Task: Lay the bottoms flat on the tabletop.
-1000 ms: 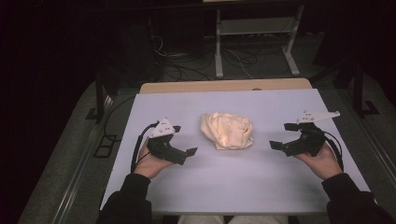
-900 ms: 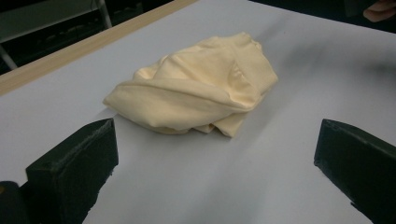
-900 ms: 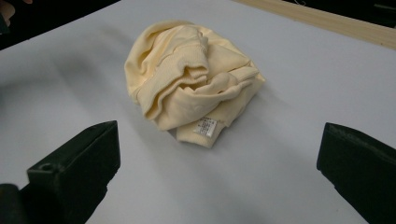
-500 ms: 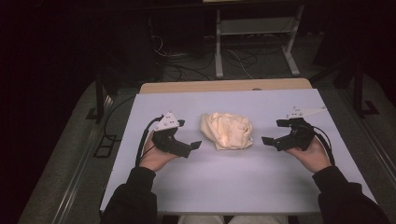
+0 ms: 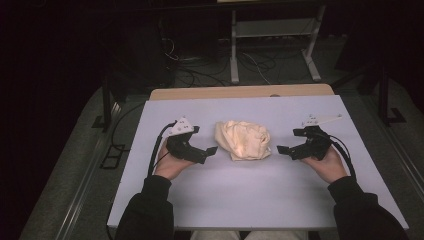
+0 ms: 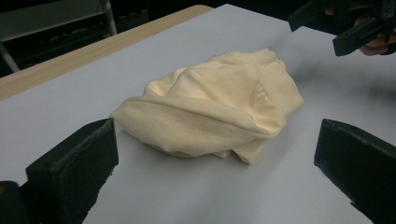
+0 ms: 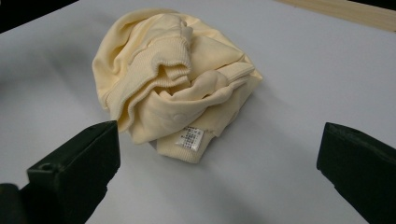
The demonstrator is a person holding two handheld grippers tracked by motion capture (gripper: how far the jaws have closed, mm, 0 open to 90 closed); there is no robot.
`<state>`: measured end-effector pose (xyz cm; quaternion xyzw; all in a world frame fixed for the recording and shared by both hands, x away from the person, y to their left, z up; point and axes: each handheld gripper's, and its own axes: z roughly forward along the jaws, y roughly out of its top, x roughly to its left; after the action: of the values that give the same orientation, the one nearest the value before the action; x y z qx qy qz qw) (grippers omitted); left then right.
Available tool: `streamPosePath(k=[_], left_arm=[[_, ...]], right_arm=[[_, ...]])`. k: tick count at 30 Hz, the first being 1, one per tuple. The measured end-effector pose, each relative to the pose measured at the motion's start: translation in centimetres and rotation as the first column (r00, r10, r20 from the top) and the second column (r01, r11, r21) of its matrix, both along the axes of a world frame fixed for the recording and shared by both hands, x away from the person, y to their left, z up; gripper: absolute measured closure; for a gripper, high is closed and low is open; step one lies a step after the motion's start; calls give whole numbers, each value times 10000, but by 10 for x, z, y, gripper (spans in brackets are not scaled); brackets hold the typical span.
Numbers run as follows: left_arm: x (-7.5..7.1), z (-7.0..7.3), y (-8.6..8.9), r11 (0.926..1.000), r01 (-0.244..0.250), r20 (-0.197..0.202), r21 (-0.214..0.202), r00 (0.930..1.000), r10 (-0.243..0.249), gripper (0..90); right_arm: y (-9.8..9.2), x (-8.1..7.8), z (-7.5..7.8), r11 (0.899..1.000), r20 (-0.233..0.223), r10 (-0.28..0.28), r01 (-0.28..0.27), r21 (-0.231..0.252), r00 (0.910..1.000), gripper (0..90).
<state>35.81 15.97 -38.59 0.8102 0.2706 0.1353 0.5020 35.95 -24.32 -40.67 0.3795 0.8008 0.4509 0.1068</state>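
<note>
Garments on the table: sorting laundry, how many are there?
1: a crumpled pale yellow garment mid-table, between the left claw and right claw. Its folds might hide another.

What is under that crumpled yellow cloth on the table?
The yellow cloth lies bunched directly on the pale table. A small white label peeks out at its lower edge. Whatever its folds cover cannot be seen.

A crumpled garment [image 5: 243, 140] lies on the worktop [image 5: 260, 200], mid-width and toward its far half. The left gripper [image 5: 212, 150] sits just left of it, the right gripper [image 5: 281, 149] just right, jaws facing inward.
</note>
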Motion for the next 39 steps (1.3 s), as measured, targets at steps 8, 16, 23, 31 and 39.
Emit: streamPosePath(k=[8, 16, 23, 31, 39], left_arm=[[7, -8, -4, 10000, -61, -154, -78, 9999, 60, 0], [16, -17, -9, 9989, -174, -237, -437, 9996, 164, 0], [23, -28, -16, 9971, -243, -420, -719, 9989, 213, 0], [26, -39, -30, 9963, -147, -460, -841, 9989, 109, 0], [33, -51, -48, 9973, -127, -642, -721, 9979, 80, 0]], right_arm=[[5, 7, -13, 9997, -195, -12, 7, -238, 9998, 0], [9, 13, -23, 9996, -363, -41, 30, -282, 9993, 0], [19, 15, -35, 9983, -650, 193, -229, -536, 9977, 0], [28, 14, -42, 9968, -908, 635, -676, -421, 9938, 47], [39, 12, -47, 9929, -828, 876, -937, -732, 9927, 86]])
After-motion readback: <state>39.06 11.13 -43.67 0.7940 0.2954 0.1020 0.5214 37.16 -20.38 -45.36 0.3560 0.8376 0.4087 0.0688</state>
